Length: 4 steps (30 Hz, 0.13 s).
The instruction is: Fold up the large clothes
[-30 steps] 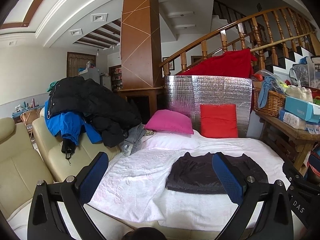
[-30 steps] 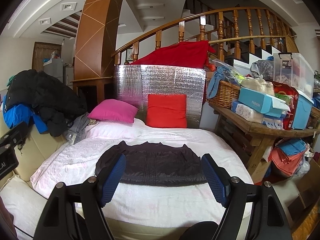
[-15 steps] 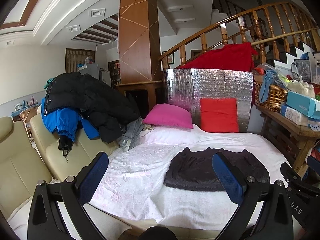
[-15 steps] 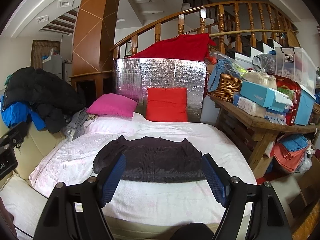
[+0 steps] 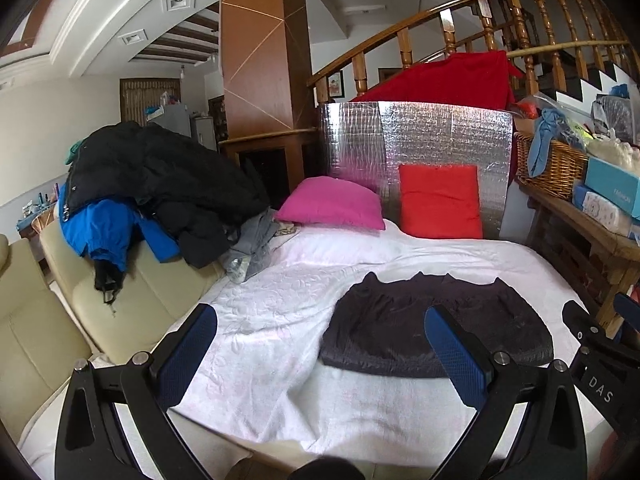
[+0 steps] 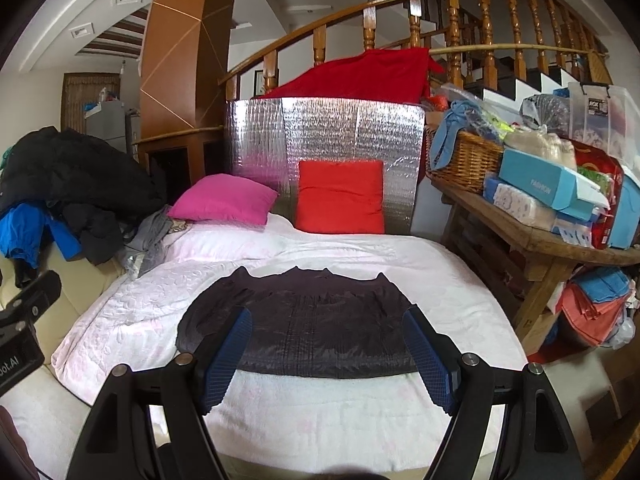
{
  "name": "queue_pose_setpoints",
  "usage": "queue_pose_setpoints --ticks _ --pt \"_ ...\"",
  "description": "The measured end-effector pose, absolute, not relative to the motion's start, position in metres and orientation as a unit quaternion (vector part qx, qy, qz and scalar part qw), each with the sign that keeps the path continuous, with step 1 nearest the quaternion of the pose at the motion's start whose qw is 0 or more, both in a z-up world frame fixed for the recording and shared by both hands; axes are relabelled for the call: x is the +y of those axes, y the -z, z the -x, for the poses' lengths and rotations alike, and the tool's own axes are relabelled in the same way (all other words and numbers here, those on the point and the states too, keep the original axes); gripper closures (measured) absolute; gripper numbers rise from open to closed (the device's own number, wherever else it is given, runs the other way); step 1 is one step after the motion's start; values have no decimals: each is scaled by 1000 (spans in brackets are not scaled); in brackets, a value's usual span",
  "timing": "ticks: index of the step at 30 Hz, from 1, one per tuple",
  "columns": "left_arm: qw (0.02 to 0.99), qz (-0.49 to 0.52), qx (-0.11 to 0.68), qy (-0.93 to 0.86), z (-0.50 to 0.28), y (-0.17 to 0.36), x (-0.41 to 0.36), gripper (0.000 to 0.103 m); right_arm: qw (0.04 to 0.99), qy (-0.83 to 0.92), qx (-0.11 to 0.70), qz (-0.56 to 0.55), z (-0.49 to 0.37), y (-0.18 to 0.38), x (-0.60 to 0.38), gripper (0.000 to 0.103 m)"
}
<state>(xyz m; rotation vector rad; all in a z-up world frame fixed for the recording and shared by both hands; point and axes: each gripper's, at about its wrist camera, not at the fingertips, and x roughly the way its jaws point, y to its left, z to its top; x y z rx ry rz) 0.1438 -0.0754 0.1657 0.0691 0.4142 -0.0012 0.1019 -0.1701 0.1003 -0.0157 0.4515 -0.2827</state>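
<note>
Left wrist view: left gripper (image 5: 320,354) held above the near edge of the bed, fingers spread wide, nothing between them. The dark jacket (image 5: 436,328) lies flat on the white bedspread (image 5: 256,320), already folded to a compact rectangle w/ a straight near hem, off to the gripper's right. The fold looks about done, so best approach is prob. to come in low at the near corners, pinch all layers together, and keep both sides level so the stack doesn't slide apart. Beige sofa (image 5: 36,328) on the left w/ a pile of coats (image 5: 152,184); pink pillow (image 5: 332,206) and red pillow (image 5: 440,208) sit against a silver foil board (image 5: 416,136). Right wrist view: right gripper (image 6: 328,354) centred on the dark jacket (image 6: 304,320), fingers also wide, empty, not touching the fabric. Wooden side table (image 6: 532,236) on the right carries a wicker basket (image 6: 464,164) and boxes; staircase railing (image 6: 400,12) behind.
</note>
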Motion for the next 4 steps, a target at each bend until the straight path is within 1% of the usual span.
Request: queue_pose_setpoints --ticks 3,4 --pt "977 -31 210 10 -167 -160 -84 0 962 144 231 5 -124 -94 -182 22" --pt "974 -31 225 19 -183 -155 -86 0 961 146 233 5 -130 -93 -186 22"
